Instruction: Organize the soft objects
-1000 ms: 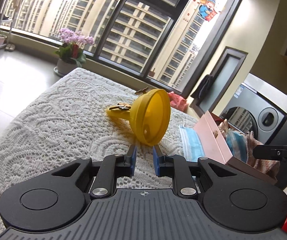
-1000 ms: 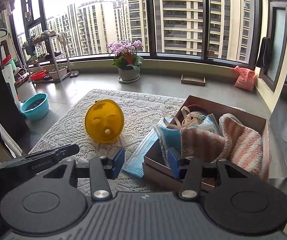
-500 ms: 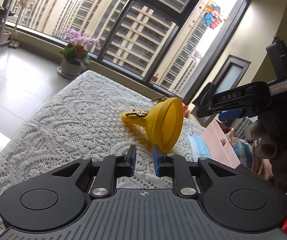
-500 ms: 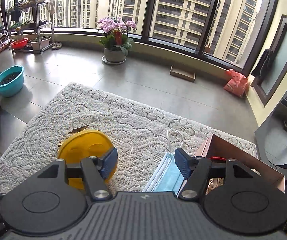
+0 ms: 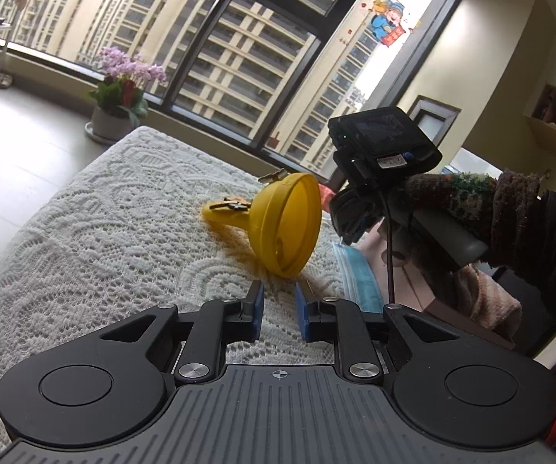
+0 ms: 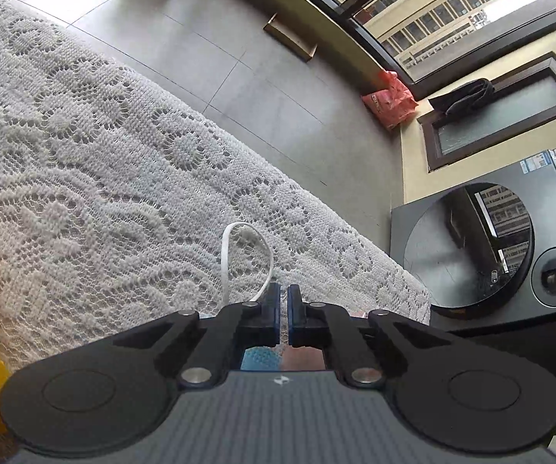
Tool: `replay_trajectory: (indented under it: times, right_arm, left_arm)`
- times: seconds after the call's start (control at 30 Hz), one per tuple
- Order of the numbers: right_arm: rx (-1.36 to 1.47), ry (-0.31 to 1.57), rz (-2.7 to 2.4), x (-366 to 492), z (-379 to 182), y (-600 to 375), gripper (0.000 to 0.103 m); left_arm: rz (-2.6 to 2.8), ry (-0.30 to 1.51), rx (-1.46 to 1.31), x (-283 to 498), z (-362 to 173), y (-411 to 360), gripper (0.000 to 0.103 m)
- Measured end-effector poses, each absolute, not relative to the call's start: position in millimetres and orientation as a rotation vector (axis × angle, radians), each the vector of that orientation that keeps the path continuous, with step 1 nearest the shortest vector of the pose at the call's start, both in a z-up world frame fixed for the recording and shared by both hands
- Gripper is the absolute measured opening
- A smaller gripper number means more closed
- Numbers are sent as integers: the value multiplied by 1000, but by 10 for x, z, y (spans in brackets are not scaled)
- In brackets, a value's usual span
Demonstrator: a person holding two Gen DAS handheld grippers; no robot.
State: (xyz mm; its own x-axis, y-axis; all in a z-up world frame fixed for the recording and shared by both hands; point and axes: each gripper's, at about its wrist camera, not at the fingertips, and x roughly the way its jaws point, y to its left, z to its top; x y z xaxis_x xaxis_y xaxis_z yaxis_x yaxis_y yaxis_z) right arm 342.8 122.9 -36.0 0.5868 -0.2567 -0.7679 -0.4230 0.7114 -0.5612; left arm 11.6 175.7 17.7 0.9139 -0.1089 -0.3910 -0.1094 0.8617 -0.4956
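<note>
A tabletop (image 5: 84,239) draped in white lace is shown, with a brown box (image 5: 467,332) at its 3 o'clock edge in the left wrist view; a striped cloth (image 5: 486,301) is already seen hanging from it, so part of the sorting is judged done. A yellow funnel (image 5: 285,224) is left lying on its side near the middle, at 12 o'clock from the left claw (image 5: 279,309), whose jaws are held narrowly apart with nothing between them. A blue face mask (image 5: 351,274) is still spread on the lace against the box, at 1 o'clock from that claw, and is judged the next soft item to be stowed. The right claw (image 6: 283,311), carried by a gloved hand (image 5: 471,208), is pressed together low over the mask; whether the fabric is pinched cannot be told. The white ear loop (image 6: 247,259) is seen at 11 o'clock from its tips.
</note>
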Motion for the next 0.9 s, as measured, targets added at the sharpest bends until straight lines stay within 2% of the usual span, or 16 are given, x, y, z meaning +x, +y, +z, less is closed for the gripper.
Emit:
replay_trajectory:
  times: [0.13, 0.27, 0.5, 0.57, 0.67, 0.7, 0.9]
  right_arm:
    - [-958, 1004, 146, 3285, -416, 1285, 1]
    - [-966, 1060, 235, 2998, -340, 1185, 0]
    - [-754, 1207, 527, 2264, -67, 910, 2]
    - [-671, 1158, 589, 1980, 76, 759, 11]
    - [-409, 984, 578, 1526, 300, 387, 38]
    - [-305, 948, 578, 1435, 310, 235, 41]
    - [111, 937, 411, 1404, -48, -215, 40]
  left_arm:
    - [10, 416, -562, 89, 176, 1830, 20]
    - [17, 408, -575, 64, 188, 1858, 20]
    - [31, 414, -568, 82, 193, 1867, 20]
    - [39, 409, -562, 78, 203, 1862, 20]
    - [44, 407, -562, 81, 205, 1861, 20]
    - [46, 410, -562, 81, 198, 1860, 20]
    - [54, 420, -543, 116, 182, 1837, 20]
